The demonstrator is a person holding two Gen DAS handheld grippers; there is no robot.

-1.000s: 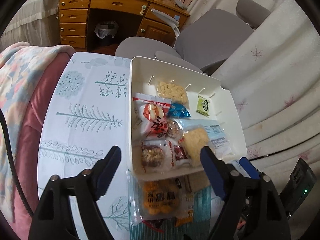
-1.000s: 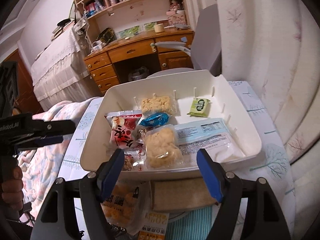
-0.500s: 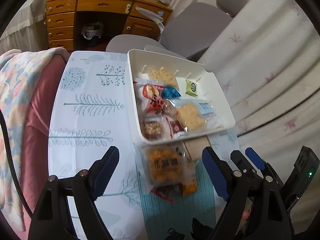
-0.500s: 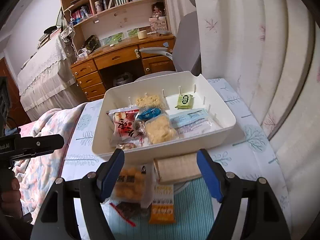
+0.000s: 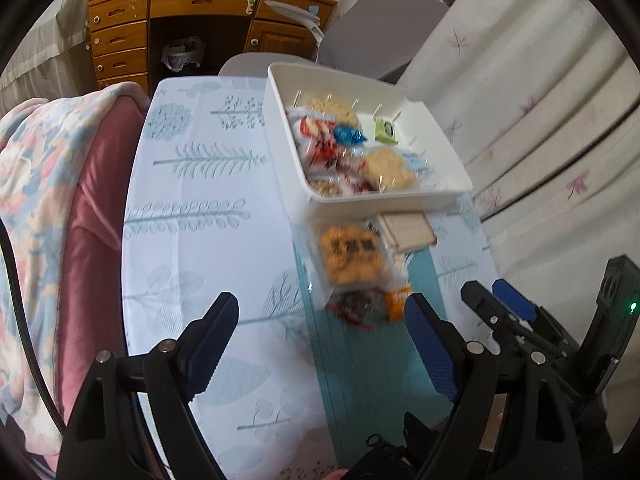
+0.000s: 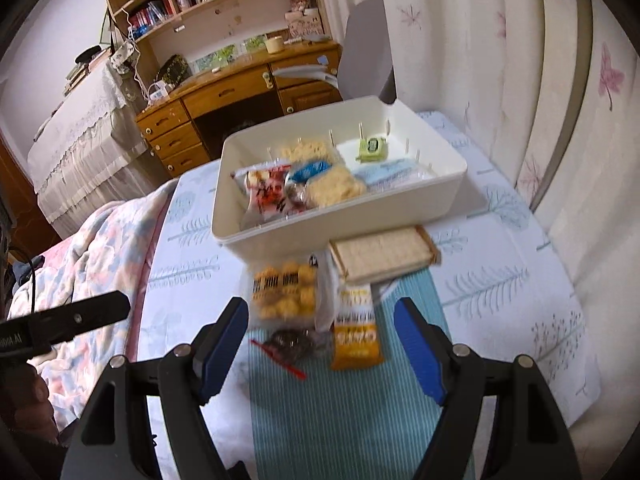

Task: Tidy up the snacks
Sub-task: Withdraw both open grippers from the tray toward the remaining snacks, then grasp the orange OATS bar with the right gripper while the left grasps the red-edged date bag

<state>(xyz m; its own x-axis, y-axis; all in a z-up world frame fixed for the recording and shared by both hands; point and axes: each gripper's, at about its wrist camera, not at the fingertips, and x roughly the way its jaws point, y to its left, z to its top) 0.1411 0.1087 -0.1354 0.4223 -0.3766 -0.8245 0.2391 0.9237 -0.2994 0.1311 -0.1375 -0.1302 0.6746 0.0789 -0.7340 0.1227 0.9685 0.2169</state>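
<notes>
Both spread, empty claws [image 5: 322, 334] [image 6: 320, 338] have backed away from the bin [image 6: 240, 236], its long axis crosswise.

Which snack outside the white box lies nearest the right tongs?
The dark packet with the red strip, just ahead of the right tongs; the yellow packet and ball snacks lie farther.
</notes>
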